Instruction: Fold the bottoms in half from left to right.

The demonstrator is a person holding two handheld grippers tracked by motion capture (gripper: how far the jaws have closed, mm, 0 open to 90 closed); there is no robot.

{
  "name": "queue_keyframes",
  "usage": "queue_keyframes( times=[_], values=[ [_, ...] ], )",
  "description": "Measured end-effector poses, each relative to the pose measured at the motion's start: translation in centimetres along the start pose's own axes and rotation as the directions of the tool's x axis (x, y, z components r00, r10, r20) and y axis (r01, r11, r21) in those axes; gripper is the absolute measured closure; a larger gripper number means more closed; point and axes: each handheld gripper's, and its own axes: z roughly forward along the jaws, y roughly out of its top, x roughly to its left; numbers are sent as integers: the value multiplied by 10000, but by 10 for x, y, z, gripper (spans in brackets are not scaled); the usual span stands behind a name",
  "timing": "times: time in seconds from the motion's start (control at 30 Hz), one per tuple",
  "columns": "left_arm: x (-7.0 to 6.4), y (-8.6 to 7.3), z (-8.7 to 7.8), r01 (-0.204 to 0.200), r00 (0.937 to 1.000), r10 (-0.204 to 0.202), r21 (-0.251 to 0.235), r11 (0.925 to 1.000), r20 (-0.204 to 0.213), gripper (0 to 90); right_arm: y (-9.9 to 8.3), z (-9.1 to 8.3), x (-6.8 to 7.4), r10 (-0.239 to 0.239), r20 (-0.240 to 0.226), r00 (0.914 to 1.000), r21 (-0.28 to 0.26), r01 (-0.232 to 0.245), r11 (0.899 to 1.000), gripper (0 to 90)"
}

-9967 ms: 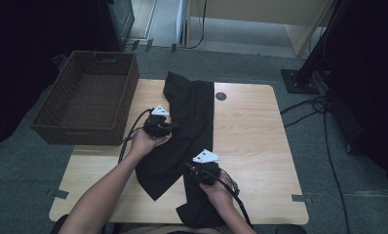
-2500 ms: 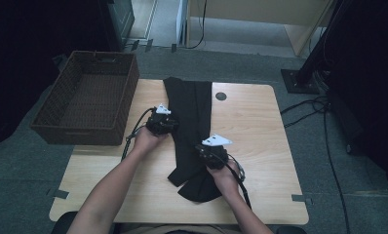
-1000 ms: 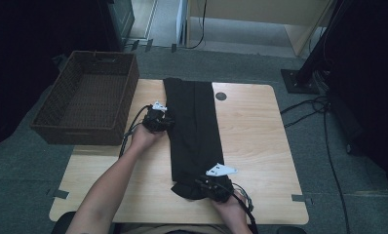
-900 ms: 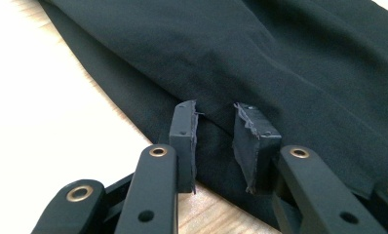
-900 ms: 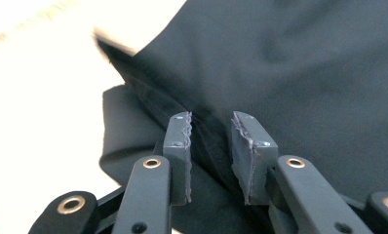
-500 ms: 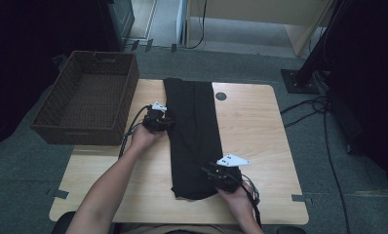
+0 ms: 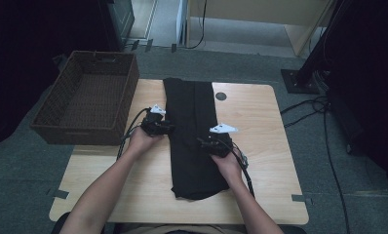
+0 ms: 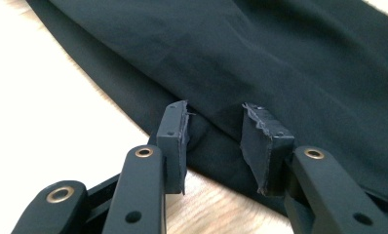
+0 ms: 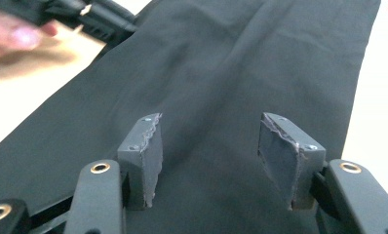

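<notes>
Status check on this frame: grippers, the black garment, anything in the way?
Left gripper open at the black garment left edge. Right gripper open over its middle. Garment folded in a long strip, flat on table. Wicker basket off left, nothing blocking.

The folded garment is plain black, with no print or stripe; close up it reads as a flat charcoal black. The counter is pale wood with a faint grain, and a small dark round cap sits in it. The basket is dark brown wicker with a woven pattern. The left tongs and right tongs are black with dark grey pads and brass-coloured rivets. A white plate tops the right tongs. The floor is grey-green carpet.
</notes>
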Motion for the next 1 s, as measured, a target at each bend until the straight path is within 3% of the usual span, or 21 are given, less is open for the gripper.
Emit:
queue_keyframes(
  times=[0.1,0.2,0.33,0.47,0.57,0.77,0.87,1.0],
  values=[
    [-1,0,0,21,10000,-21,3,10000,60,601,11,15,-2,70,-155,9999,102,-68,9999,404],
    [1,-2,-1,135,9998,-134,-43,9999,174,594,18,30,1,-160,-15,9999,203,160,9997,402],
    [1,-5,-3,129,9997,-127,-100,9999,208,588,19,44,11,-492,51,9988,578,488,9971,394],
    [0,-6,-5,175,9997,-174,-64,9998,164,582,16,49,14,-703,79,9975,554,697,9960,405],
    [1,-4,-9,423,9986,-426,106,9990,317,559,16,48,15,-757,-39,9971,497,758,9959,534],
    [1,0,-15,193,9998,-193,-9,9998,91,527,15,47,16,-855,-273,9960,404,866,9954,869],
    [3,3,-15,287,9996,-286,-148,9995,89,517,15,47,19,-987,-180,9950,398,994,9943,884],
    [6,8,-12,279,9995,-281,-160,9995,-109,495,9,40,21,-434,-436,9981,401,451,9982,887]
  ],
)
